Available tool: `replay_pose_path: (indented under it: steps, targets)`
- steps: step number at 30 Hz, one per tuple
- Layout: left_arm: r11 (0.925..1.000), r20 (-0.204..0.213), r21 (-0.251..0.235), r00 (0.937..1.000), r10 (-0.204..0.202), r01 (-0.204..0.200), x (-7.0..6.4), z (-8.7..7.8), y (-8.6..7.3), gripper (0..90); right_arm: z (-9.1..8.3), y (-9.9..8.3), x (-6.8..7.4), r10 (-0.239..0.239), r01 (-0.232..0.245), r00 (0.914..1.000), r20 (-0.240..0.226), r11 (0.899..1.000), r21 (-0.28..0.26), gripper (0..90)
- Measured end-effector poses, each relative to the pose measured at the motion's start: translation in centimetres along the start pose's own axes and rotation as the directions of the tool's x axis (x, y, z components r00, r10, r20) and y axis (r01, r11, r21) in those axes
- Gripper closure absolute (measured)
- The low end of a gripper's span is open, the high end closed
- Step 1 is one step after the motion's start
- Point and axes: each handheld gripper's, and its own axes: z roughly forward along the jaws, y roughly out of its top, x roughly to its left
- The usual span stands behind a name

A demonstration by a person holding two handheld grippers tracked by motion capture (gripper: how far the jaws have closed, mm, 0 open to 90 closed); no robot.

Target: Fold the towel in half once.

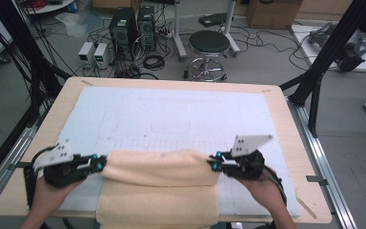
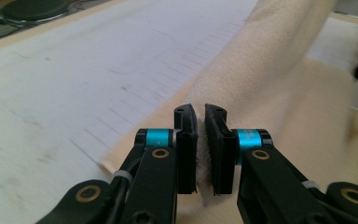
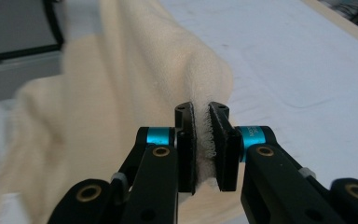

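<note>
At lower centre the cream towel (image 1: 159,183) drapes over the tabletop (image 1: 286,143) edge, its bottom cut off. The left hand-held gripper (image 1: 99,163) and right hand-held gripper (image 1: 214,162) each pinch a towel end.

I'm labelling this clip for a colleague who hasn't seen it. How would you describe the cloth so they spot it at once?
Start at the wooden table with a white mat over its top. At the near edge lies a cream towel, hanging slightly past the edge. It is the one soft, fuzzy thing there, its raised fold pinched between the left gripper and the right gripper.
</note>
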Motion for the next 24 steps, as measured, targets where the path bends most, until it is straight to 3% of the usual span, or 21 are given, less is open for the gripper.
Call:
replay_pose_path:
  steps: [1,3,6,9,12,17,18,24]
  targets:
    - [0.9999,0.007,0.004,0.9999,0.013,-0.013,-1.0,-0.6,-0.5,81.0,-0.3,-0.3,1.2,-0.012,0.012,0.9996,-0.023,1.0,-0.009,78.3]
    - [0.9995,0.001,0.016,0.9996,0.027,-0.027,-2.1,-1.4,-1.3,68.8,-0.6,-1.1,3.2,-0.004,0.003,0.9974,-0.071,1.0,-0.014,69.2]
    - [0.9981,-0.024,0.057,0.9995,0.023,-0.022,-2.0,-1.5,-1.7,60.7,-0.6,-1.9,3.9,0.005,-0.005,0.9971,-0.076,1.0,-0.001,64.6]
    - [0.9974,-0.029,0.071,0.9995,0.01,-0.008,-0.7,-0.6,-1.6,58.0,0.0,-2.6,2.5,0.058,-0.058,0.9951,-0.081,0.998,-0.003,59.2]
    - [0.9952,-0.045,0.097,0.9989,0.016,-0.012,0.5,0.7,-1.4,55.3,1.0,-3.0,0.7,0.089,-0.088,0.9958,-0.022,0.996,0.029,54.5]
    - [0.9917,-0.068,0.124,0.9974,-0.024,0.033,3.4,3.4,-1.1,52.7,2.9,-3.8,-2.7,0.11,-0.115,0.9919,0.063,0.99,0.076,50.4]
    - [0.9913,-0.071,0.125,0.9969,-0.034,0.043,3.7,3.9,-1.1,52.6,3.3,-3.9,-3.3,0.112,-0.117,0.9917,0.063,0.99,0.08,49.8]
    - [0.9768,-0.103,0.192,0.9918,-0.075,0.094,6.8,6.8,-1.1,48.9,5.7,-4.7,-5.6,0.134,-0.145,0.9851,0.108,0.984,0.103,44.3]
